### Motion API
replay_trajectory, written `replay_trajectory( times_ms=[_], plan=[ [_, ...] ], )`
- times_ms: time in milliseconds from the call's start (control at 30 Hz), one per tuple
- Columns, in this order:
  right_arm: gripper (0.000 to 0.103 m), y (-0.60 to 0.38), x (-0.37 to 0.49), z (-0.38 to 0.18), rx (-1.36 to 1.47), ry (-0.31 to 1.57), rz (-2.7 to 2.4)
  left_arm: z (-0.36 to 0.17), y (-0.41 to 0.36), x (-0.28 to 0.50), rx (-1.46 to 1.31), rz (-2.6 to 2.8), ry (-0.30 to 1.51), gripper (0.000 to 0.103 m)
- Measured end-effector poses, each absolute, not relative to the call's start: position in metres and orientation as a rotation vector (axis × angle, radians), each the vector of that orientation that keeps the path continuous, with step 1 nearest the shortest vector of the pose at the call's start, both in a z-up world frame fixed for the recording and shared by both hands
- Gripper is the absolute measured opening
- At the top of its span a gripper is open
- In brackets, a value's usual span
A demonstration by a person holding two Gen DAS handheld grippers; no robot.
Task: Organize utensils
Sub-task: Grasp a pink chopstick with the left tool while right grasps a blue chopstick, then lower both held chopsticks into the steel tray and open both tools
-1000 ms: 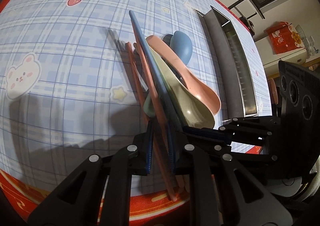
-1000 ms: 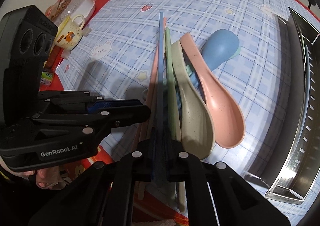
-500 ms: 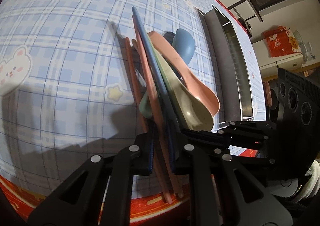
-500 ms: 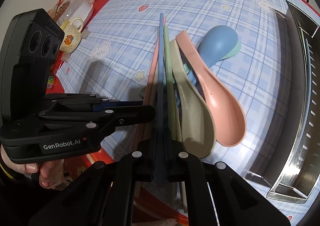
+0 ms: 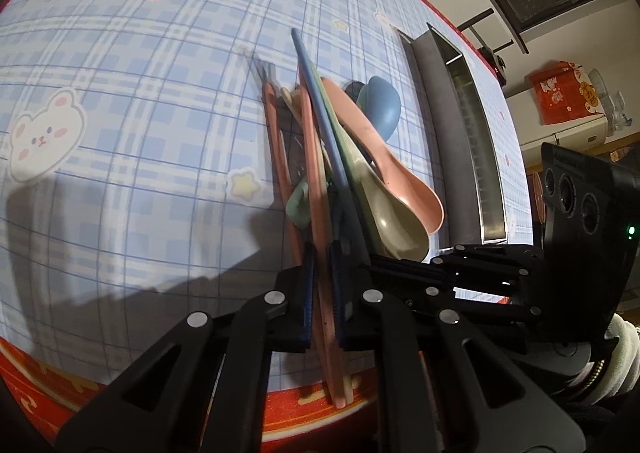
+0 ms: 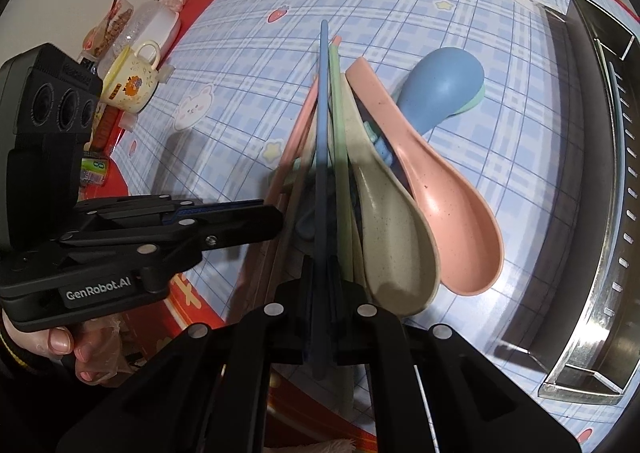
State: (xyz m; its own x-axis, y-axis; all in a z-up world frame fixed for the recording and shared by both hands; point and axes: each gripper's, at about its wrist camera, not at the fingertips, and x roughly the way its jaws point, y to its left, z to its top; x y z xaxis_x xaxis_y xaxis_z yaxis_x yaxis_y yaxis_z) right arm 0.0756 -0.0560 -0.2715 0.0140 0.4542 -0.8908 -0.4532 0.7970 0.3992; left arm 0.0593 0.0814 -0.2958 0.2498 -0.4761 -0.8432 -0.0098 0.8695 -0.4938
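A pile of plastic utensils lies on the blue checked tablecloth: a pink spoon, a beige spoon, a blue spoon, and pink, green and blue chopsticks. My left gripper is shut on a pink chopstick. My right gripper is shut on a blue chopstick; that chopstick also shows in the left wrist view. The two grippers meet at right angles at the near end of the pile.
A long steel tray lies right of the pile. A yellow mug and snack packets stand at the table's left edge. The red table rim runs just under the grippers.
Both grippers keep their hold. The views have shifted slightly; the pile looks a little closer and the chopsticks a little more raised. The spoons have not moved.
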Motion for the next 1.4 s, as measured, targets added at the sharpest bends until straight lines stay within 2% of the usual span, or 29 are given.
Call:
replay_trajectory(
  times_ms=[667, 1000, 1167, 1400],
  plan=[
    [0.007, -0.093, 0.073, -0.248, 0.167, 1.285, 0.709, -0.283, 0.101, 0.052, -0.452, -0.224, 1.246, 0.010],
    [0.007, -0.126, 0.077, -0.226, 0.230, 1.192, 0.650, -0.260, 0.110, 0.058, -0.436, -0.195, 1.193, 0.010],
    [0.007, -0.163, 0.086, -0.215, 0.294, 1.142, 0.553, -0.243, 0.095, 0.074, -0.428, -0.250, 1.175, 0.010],
    [0.007, -0.212, 0.097, -0.218, 0.349, 1.126, 0.387, -0.219, 0.037, 0.100, -0.395, -0.396, 1.146, 0.010]
  ],
)
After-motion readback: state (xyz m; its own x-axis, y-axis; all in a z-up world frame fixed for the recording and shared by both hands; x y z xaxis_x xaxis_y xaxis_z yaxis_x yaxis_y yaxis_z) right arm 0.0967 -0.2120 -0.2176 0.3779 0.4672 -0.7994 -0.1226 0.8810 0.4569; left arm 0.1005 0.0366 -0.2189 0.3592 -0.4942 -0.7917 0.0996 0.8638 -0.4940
